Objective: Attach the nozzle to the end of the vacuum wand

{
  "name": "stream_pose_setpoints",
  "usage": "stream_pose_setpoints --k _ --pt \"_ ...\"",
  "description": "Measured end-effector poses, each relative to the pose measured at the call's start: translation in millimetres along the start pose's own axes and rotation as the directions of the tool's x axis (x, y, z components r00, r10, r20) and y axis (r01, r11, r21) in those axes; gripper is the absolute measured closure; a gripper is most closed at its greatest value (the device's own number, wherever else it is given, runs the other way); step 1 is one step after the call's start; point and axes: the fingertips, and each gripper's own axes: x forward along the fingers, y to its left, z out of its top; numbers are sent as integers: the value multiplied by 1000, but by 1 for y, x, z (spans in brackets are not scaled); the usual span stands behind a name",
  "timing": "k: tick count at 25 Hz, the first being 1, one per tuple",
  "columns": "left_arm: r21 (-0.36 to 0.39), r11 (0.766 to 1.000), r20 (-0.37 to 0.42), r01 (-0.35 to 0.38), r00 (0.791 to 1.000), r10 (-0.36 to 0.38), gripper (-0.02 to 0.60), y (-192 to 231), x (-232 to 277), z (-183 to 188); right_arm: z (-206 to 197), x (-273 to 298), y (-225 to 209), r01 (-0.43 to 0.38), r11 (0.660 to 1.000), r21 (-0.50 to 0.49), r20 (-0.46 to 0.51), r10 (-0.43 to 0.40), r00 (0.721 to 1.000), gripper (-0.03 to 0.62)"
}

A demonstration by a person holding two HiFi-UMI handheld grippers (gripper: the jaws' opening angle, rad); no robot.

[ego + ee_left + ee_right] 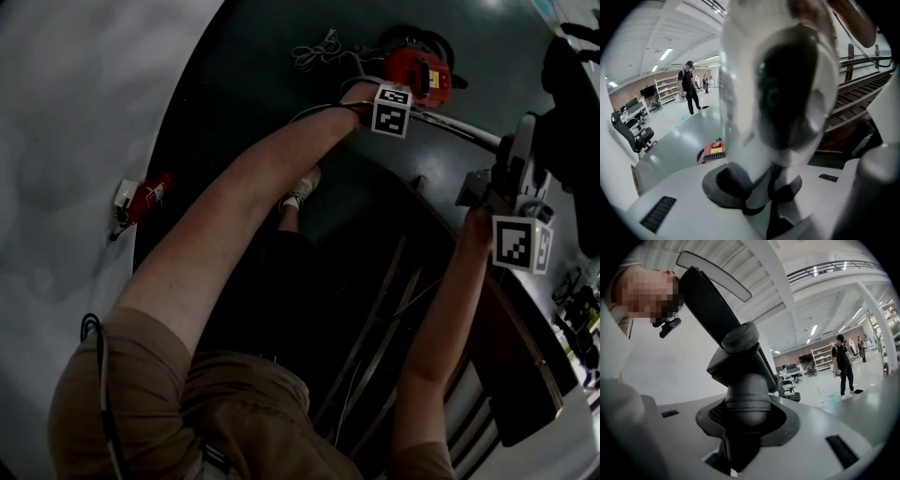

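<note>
In the left gripper view the shiny silver vacuum wand point(740, 93) fills the middle, its dark open end point(787, 89) facing the camera. My left gripper point(764, 197) is shut on it. The head view shows that gripper point(405, 105) beside the red vacuum body point(417, 73), with the wand point(459, 127) running right toward the nozzle. The dark grey nozzle point(740, 362) stands between the pads of my right gripper point(740, 437), which is shut on its neck; its flat head slants up to the left. In the head view the right gripper point(497, 192) holds the nozzle point(514, 164) just past the wand's end.
A coiled white cord point(319, 52) lies by the vacuum on the dark floor mat. Wooden slats point(375, 328) lean below my arms, and a dark table edge point(525, 375) runs along the right. A person point(843, 362) stands far off; an office chair point(633, 131) is at the left.
</note>
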Motion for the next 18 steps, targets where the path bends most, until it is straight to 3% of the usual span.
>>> stream_pose_setpoints --k 6,11,15,18 --pt "-11 1000 8 -4 1000 4 479 3 1 0 4 -15 -4 46 998 -34 206 -38 978 454" --pt "-25 1000 4 -9 1000 9 480 13 -10 -7 -3 18 8 -12 999 -51 79 16 997 457" --pt "-58 998 0 -40 999 40 480 13 -9 -9 1 13 9 4 999 -48 187 5 982 468" --pt "-52 997 -1 -57 998 57 480 17 -7 -6 -5 22 8 -26 999 -32 119 30 992 491"
